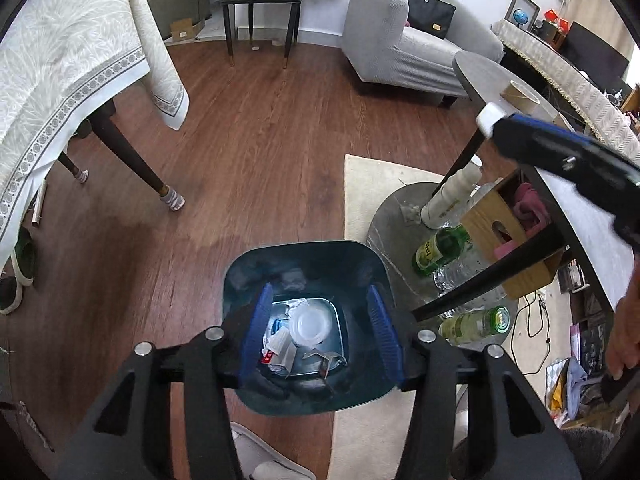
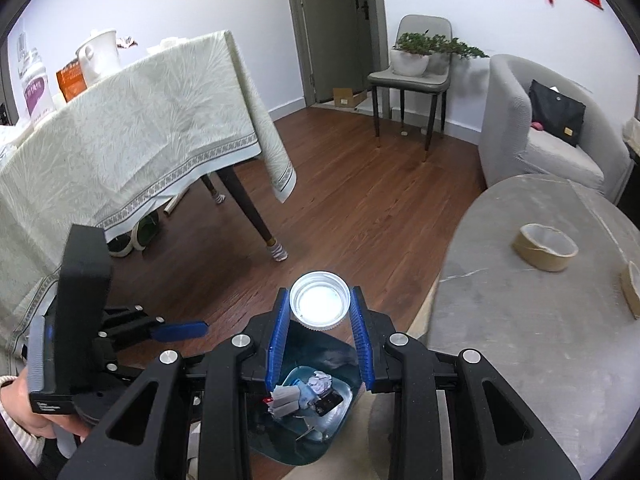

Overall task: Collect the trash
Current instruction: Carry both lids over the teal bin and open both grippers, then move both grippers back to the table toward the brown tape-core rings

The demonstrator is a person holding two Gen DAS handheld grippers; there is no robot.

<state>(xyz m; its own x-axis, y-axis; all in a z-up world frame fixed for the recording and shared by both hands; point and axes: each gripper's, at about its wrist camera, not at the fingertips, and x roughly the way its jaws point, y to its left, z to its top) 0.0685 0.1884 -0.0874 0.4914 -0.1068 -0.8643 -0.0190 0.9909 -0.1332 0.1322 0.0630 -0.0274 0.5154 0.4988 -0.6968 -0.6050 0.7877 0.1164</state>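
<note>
A dark blue trash bin (image 1: pixel 240 276) stands on the floor, holding crumpled paper, wrappers and a clear round lid (image 1: pixel 310 326). My left gripper (image 1: pixel 320 328) hangs open and empty right above the bin's mouth. My right gripper (image 2: pixel 320 312) is shut on a white plastic jar lid (image 2: pixel 320 306), pinched at its tips above the same bin (image 2: pixel 344 354), which shows below it. The left gripper also shows in the right wrist view (image 2: pixel 180 330). The right gripper's body (image 1: pixel 560 156) crosses the upper right of the left wrist view.
A grey round table (image 2: pixel 520 320) carries a tape roll (image 2: pixel 546 246). Its lower shelf (image 1: pixel 392 216) holds bottles (image 1: pixel 438 244) and a wooden box (image 1: pixel 492 220). A cloth-covered table (image 2: pixel 120 128), a chair (image 2: pixel 412 72) and a grey armchair (image 2: pixel 520 128) stand around the wooden floor.
</note>
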